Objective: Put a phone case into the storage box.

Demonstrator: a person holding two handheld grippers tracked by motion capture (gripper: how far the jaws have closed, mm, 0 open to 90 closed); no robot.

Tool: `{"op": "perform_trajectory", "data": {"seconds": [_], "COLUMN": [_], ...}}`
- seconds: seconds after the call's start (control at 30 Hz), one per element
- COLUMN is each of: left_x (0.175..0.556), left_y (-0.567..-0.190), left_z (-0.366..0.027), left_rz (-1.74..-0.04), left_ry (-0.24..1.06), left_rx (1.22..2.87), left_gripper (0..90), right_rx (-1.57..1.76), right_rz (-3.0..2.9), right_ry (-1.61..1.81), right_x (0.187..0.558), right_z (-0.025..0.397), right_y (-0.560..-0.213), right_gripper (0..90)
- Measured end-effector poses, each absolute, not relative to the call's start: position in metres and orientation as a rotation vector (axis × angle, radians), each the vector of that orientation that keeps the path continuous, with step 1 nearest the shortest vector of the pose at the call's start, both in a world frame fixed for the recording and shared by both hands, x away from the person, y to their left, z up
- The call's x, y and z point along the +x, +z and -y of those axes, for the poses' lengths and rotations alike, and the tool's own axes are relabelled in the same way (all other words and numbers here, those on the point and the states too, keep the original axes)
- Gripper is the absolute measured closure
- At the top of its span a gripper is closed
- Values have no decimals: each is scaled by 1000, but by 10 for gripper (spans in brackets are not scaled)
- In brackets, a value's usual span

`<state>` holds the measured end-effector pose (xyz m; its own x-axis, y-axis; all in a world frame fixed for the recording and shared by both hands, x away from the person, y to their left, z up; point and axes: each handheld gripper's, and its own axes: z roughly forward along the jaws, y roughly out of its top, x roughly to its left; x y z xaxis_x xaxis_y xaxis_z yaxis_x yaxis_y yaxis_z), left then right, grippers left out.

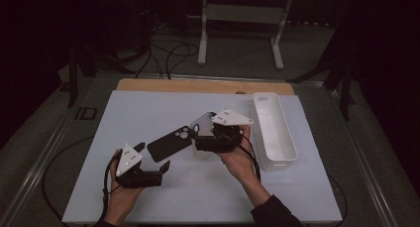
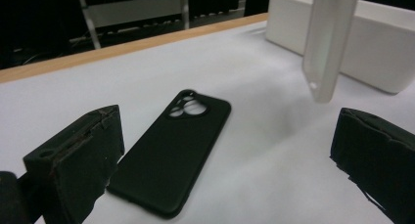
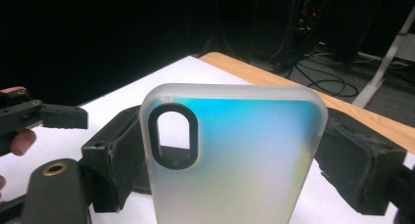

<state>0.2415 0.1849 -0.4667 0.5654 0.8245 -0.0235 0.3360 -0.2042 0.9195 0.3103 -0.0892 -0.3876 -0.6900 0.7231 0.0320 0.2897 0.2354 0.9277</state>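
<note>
Translucent phone case [image 3: 235,155]: held upright above the bench [image 1: 148,108], clamped across its long edges by the right hand-held gripper [image 1: 218,138]. Judged light, thin, flexible, slippery; best gripped at the rims. Left hand-held gripper [image 1: 148,175]: spread wide, empty, facing the black phone case [image 2: 171,150].

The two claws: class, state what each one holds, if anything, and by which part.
The right claw grips the frosted translucent phone case by its two long side edges, holding it upright. The left claw is open and holds nothing; the black phone case lies flat on the table.
</note>
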Motion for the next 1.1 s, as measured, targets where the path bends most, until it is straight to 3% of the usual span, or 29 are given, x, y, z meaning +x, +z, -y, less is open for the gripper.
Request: {"op": "perform_trajectory", "data": {"seconds": [1.1], "left_x": [234], "left_y": [-490], "left_z": [-214], "left_rz": [-967], "left_ry": [672], "left_rx": [1805], "left_gripper": [2], "right_rx": [978], "right_rz": [-2055], "right_ry": [1403], "right_x": [331], "right_z": [112], "right_y": [-376], "right_gripper": [165]}}
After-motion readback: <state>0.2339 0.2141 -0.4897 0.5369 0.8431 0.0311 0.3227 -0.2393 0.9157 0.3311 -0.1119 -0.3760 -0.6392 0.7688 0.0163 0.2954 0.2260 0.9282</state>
